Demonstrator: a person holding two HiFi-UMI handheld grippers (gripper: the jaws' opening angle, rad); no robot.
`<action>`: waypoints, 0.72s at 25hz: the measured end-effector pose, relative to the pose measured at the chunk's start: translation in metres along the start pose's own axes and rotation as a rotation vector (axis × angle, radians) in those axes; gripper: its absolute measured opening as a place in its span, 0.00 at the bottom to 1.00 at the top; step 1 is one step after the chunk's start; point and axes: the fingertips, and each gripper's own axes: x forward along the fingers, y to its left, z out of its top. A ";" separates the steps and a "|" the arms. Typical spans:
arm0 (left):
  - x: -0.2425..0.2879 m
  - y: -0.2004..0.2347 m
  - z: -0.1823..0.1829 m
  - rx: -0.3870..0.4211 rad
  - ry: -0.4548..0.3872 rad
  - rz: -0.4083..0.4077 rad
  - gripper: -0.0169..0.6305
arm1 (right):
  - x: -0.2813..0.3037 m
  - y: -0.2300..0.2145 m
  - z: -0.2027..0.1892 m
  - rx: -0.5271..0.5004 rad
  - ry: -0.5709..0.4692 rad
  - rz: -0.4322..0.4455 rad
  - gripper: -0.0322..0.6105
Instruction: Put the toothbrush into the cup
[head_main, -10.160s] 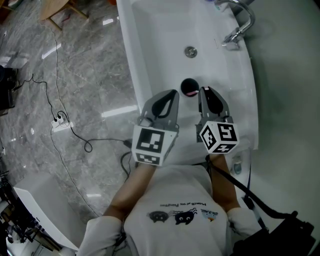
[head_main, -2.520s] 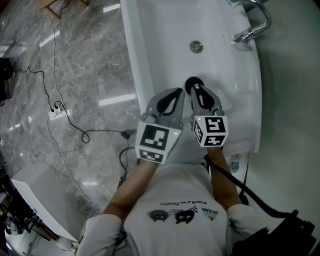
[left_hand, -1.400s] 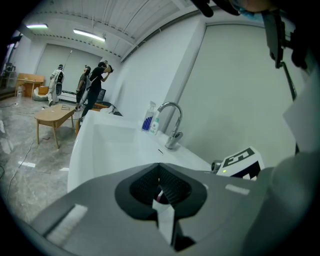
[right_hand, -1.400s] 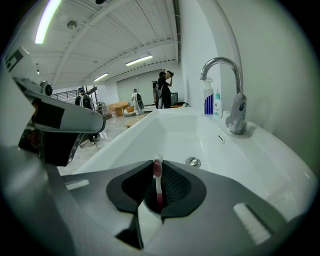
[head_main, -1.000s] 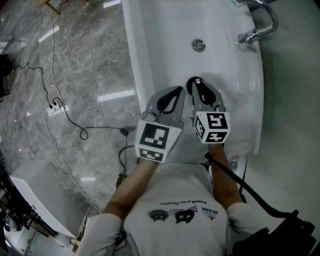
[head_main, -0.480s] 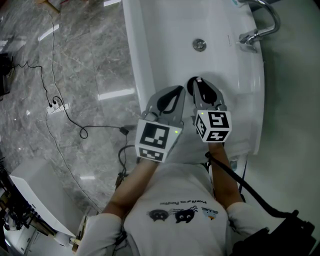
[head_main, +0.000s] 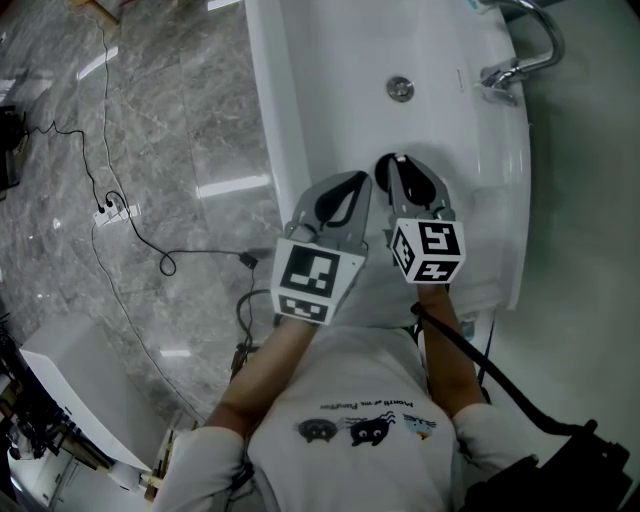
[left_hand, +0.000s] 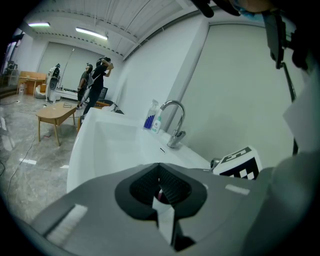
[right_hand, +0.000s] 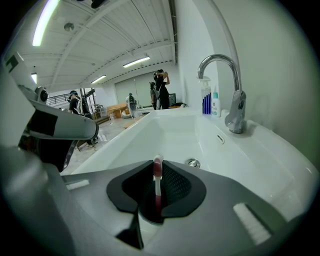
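My right gripper (head_main: 397, 163) hangs over the black cup (head_main: 381, 172) on the front part of the white sink (head_main: 330, 80). In the right gripper view the jaws (right_hand: 157, 165) are shut on a red and white toothbrush (right_hand: 157, 180). It stands upright, head up, and its lower end reaches into the dark cup (right_hand: 150, 214) below. My left gripper (head_main: 352, 183) sits just left of the cup, jaws together with nothing held (left_hand: 159, 167). Most of the cup is hidden under the right jaws.
A chrome faucet (head_main: 520, 60) stands on the sink's right rim, and the drain (head_main: 400, 88) lies beyond the cup. Bottles (right_hand: 210, 102) stand behind the faucet. A power strip and cable (head_main: 130, 215) lie on the marble floor at the left. People stand far off in the room.
Ten seconds ago the cup lay in plain sight between the grippers; the right gripper has since moved over it. Over the last second both grippers have barely moved.
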 end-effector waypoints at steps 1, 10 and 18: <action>0.000 0.000 0.000 0.000 0.001 0.000 0.03 | 0.000 0.000 0.000 0.000 0.000 -0.001 0.13; -0.001 0.001 0.000 -0.006 0.003 -0.001 0.03 | 0.002 -0.001 0.003 0.007 -0.004 -0.010 0.13; -0.002 0.004 0.000 -0.012 0.007 0.003 0.03 | 0.006 0.000 0.006 0.005 -0.005 -0.011 0.13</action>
